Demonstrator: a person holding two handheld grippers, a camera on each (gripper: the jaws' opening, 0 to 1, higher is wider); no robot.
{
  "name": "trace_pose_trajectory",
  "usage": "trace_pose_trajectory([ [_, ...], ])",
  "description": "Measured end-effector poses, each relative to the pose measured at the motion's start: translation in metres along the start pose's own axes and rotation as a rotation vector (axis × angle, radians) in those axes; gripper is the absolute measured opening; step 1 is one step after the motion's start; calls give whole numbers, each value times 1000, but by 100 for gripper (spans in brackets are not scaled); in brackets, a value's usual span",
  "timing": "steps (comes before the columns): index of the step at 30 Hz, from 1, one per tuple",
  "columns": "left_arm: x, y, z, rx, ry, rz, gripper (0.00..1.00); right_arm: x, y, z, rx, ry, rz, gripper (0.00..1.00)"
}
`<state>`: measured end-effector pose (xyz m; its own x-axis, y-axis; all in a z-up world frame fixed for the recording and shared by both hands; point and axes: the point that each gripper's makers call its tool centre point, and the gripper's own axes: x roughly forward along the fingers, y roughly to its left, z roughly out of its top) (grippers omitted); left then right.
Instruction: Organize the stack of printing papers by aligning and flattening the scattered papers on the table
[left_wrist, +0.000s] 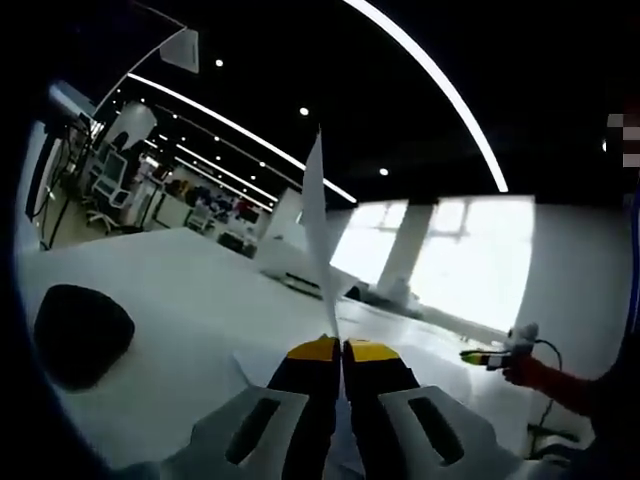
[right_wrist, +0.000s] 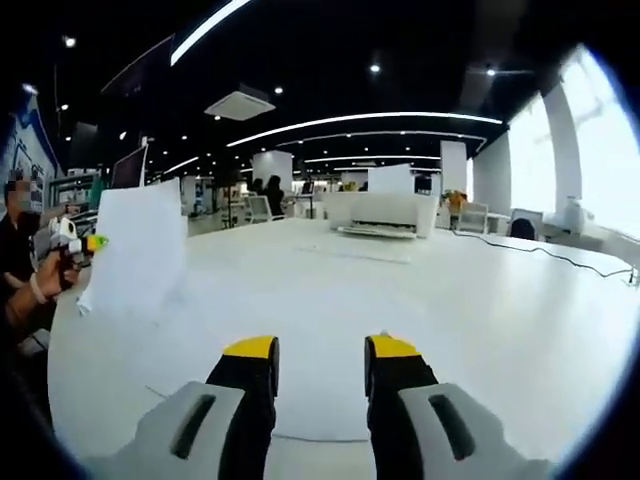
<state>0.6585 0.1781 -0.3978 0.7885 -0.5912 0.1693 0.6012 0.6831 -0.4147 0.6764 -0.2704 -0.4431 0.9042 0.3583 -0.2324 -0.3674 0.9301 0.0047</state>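
Left gripper view: the left gripper (left_wrist: 342, 347) is pinching a sheet of paper (left_wrist: 316, 240) edge-on between clenched jaws, rising above them. Thin and floppy, it needs edge grips. Right gripper (right_wrist: 320, 350) jaws are hanging released over the table (right_wrist: 420, 290).

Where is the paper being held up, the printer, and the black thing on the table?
paper (right_wrist: 135, 245): right gripper view, middle of the sheet.
printer (right_wrist: 380, 212): right gripper view, its white front.
black thing (left_wrist: 82, 333): left gripper view, middle of its dark top.
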Motion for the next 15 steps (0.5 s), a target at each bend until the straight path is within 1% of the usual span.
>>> trace_pose_trajectory([
  [4,0,1,0,1,0,0,6,-6,-5,-2,-4,4,-14,31],
  [6,0,2,0,0,0,0,7,-11,-13,-5,-13,17,-33,31],
  [9,0,3,1,-3,0,0,7,-19,-28,-9,0,27,-58,32],
  [15,0,2,0,1,2,-1,7,-29,-45,-11,-4,37,-92,34],
])
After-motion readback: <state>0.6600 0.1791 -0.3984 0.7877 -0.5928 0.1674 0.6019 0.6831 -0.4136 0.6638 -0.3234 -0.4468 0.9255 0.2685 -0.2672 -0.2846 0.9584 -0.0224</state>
